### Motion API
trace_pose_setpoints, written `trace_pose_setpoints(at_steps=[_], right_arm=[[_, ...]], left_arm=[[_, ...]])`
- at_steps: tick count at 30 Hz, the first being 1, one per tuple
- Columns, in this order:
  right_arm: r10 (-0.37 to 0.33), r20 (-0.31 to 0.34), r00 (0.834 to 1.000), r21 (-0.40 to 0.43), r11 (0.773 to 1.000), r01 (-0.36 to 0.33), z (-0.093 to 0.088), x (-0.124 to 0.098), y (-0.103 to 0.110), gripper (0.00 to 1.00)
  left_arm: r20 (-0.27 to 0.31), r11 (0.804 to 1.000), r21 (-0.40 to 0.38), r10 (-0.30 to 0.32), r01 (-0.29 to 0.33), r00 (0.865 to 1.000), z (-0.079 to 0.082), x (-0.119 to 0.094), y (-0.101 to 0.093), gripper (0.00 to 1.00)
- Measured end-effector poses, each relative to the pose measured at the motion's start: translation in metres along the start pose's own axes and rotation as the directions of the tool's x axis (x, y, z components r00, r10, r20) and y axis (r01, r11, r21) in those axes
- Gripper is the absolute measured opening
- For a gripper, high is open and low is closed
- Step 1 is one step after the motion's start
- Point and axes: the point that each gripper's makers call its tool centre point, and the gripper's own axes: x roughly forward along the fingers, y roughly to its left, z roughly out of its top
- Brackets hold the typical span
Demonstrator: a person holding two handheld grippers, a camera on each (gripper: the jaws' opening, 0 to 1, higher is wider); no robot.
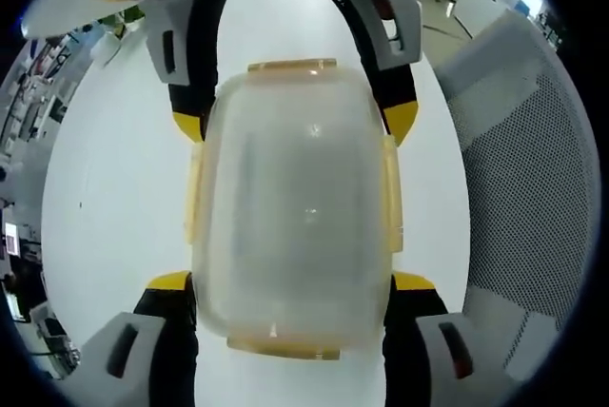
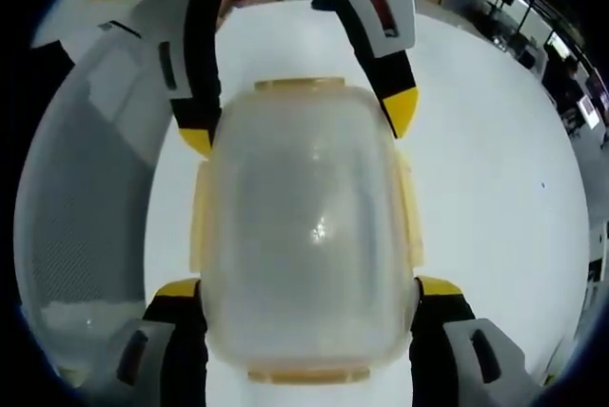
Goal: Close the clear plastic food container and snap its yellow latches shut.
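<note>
Left gripper (image 1: 291,285) of mine rises from 6 o'clock in the left gripper view, its yellow-tipped jaws spread wide on either side of the clear plastic food container (image 1: 293,207), which sits on the white table (image 1: 114,198); whether the tips touch the walls I cannot tell. At 12 o'clock in that view my right gripper (image 1: 295,126) faces me from the far end, and a grey mesh chair (image 1: 533,169) stands at 3 o'clock. In the right gripper view the chair sits at 9 o'clock, the container fills the middle, and my right gripper comes up from 6 o'clock, jaws likewise parted around it, gripping nothing that I can make out. The lid looks already seated on the box. Of the yellow latches (image 1: 390,193), those on the long sides seem folded down flat, while the end ones at 12 and 6 o'clock appear to stick outward, so I judge those remain to be pressed shut.
</note>
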Motion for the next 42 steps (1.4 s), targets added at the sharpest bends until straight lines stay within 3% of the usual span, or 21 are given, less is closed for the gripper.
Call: trace_pose_setpoints(at_steps=[21, 27, 42], right_arm=[[-0.012, -0.012, 1.000, 0.001, 1.000, 0.012, 0.049, 0.022, -0.005, 0.92], [-0.009, -0.002, 1.000, 0.001, 1.000, 0.009, 0.052, 0.021, -0.004, 0.92], [-0.007, -0.018, 1.000, 0.001, 1.000, 0.007, 0.051, 0.022, -0.005, 0.92]], left_arm=[[0.025, 1.000, -0.009, -0.008, 0.008, 1.000, -0.049, -0.012, 0.007, 0.82], [0.045, 1.000, -0.017, -0.005, 0.006, 0.999, -0.050, -0.011, 0.007, 0.82], [0.032, 1.000, -0.019, -0.014, 0.015, 0.999, -0.050, -0.011, 0.007, 0.83]])
